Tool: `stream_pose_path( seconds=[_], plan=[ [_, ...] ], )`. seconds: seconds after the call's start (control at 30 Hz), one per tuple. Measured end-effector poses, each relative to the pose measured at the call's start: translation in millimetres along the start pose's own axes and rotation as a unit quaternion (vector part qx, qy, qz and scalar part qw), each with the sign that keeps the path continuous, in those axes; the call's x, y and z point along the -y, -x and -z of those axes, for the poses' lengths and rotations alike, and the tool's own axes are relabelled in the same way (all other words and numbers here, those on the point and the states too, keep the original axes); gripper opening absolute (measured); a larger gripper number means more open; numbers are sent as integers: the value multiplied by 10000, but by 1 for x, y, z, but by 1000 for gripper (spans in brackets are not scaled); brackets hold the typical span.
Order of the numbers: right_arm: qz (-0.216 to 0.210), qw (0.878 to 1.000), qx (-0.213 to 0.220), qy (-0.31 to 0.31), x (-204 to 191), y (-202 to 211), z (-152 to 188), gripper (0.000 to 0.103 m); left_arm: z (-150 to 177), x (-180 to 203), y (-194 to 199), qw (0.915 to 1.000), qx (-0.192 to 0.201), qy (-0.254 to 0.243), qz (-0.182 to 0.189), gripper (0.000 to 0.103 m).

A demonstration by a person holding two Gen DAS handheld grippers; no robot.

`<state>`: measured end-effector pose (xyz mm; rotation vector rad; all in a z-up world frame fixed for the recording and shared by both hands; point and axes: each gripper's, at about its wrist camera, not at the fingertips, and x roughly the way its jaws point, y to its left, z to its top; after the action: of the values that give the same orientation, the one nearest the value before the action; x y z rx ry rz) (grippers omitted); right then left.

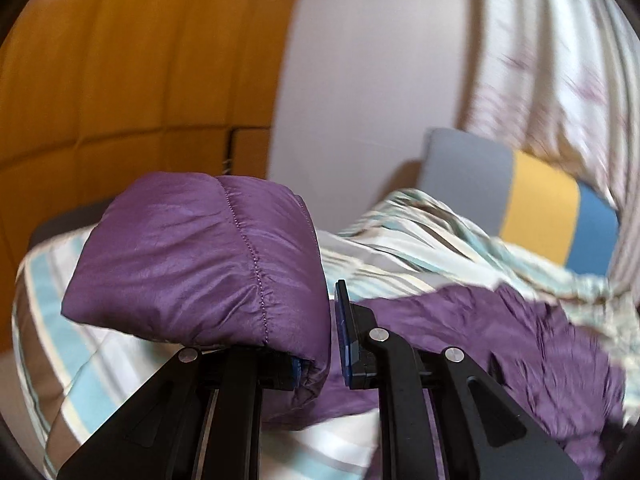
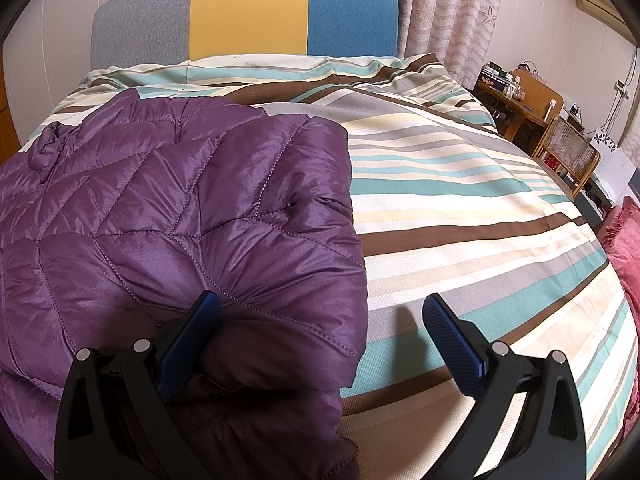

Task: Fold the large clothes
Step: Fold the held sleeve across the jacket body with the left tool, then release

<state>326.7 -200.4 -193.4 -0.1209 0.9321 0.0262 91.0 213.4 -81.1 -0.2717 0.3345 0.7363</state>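
**Left jaws clamped on a jacket cuff; right jaws spread over the folded jacket**

Through the left wrist camera I see my left gripper (image 1: 334,354) clenched on the purple quilted jacket (image 1: 192,256): a padded, sleeve-like end bulges over the left finger, its hem pinched between the blue pads (image 1: 343,336). That part is lifted clear of the striped bedspread (image 1: 64,344), and the rest of the garment trails away blurred at lower right. Only this view shows the orange wooden panelling (image 1: 120,72) and the white wall beyond.

Through the right wrist camera, my right gripper (image 2: 320,344) stands released. Its left finger rests on the jacket's edge; its right finger hangs above bare bedspread. Here the jacket (image 2: 160,208) lies spread over the bed's left half. Only this view shows the grey, yellow and blue headboard (image 2: 248,12) in full, a cluttered wooden desk (image 2: 520,96), a chair (image 2: 572,152) and a red cushion (image 2: 624,248).
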Motion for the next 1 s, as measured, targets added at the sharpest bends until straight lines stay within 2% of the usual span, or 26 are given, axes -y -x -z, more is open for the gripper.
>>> stream_pose_path(
  seconds=[0.17,0.43,0.57,0.73,1.0],
  plan=[
    [-9,10000,0,-8,0,0,0,101,7,63,-2,9955,-71,-856,404,15],
    [-37,10000,-5,-23,1,-1,0,101,31,156,-12,9795,-469,-1621,1097,15],
    [-68,10000,-14,-35,3,-2,1,101,48,187,-12,9709,-623,-1874,1355,15],
    [-78,10000,-14,-44,3,-2,0,101,71,228,-9,9541,-818,-2334,1686,15],
    [-81,10000,-12,-47,4,-2,0,101,99,276,-12,9295,-1104,-2920,1965,14]
  ],
)
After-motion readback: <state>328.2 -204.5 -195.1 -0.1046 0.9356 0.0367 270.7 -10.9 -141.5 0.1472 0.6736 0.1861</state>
